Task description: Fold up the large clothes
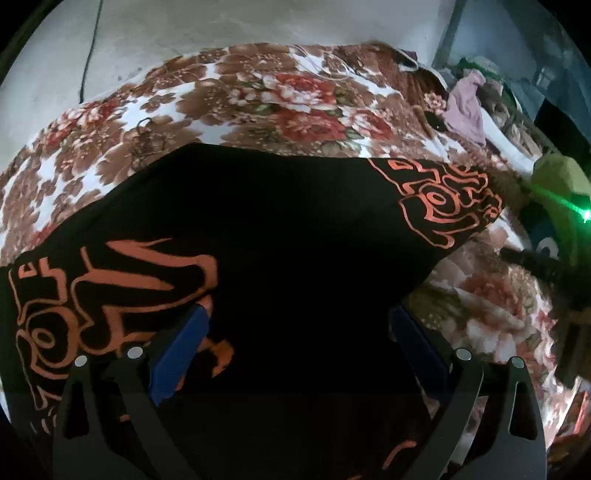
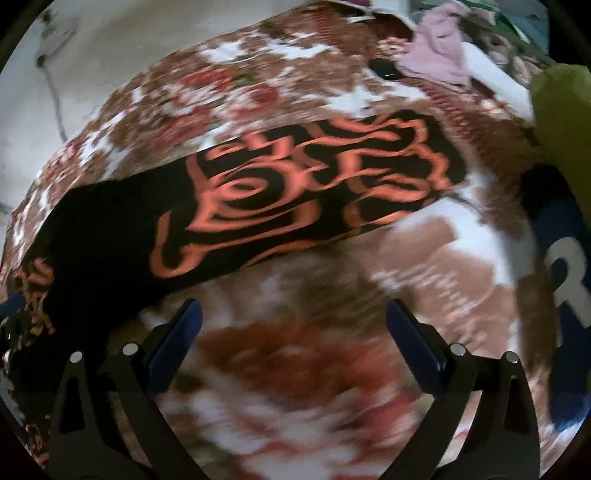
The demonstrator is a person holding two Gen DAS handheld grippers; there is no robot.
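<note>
A large black garment with an orange swirl print (image 1: 280,229) lies spread on a floral blanket (image 1: 229,92). My left gripper (image 1: 299,314) is open just above the black cloth, its blue pads wide apart with cloth below them. In the right wrist view the same garment (image 2: 258,199) lies ahead and to the left. My right gripper (image 2: 293,310) is open and empty over the bare blanket (image 2: 295,369), just short of the garment's near edge. That view is blurred by motion.
A pink cloth (image 1: 465,107) and other clutter lie at the blanket's far right; the pink cloth also shows in the right wrist view (image 2: 439,55). A small black object (image 2: 384,68) lies near it. A green item (image 1: 561,177) and a navy cloth with a white letter (image 2: 569,280) sit at the right. A pale wall (image 1: 184,33) is behind.
</note>
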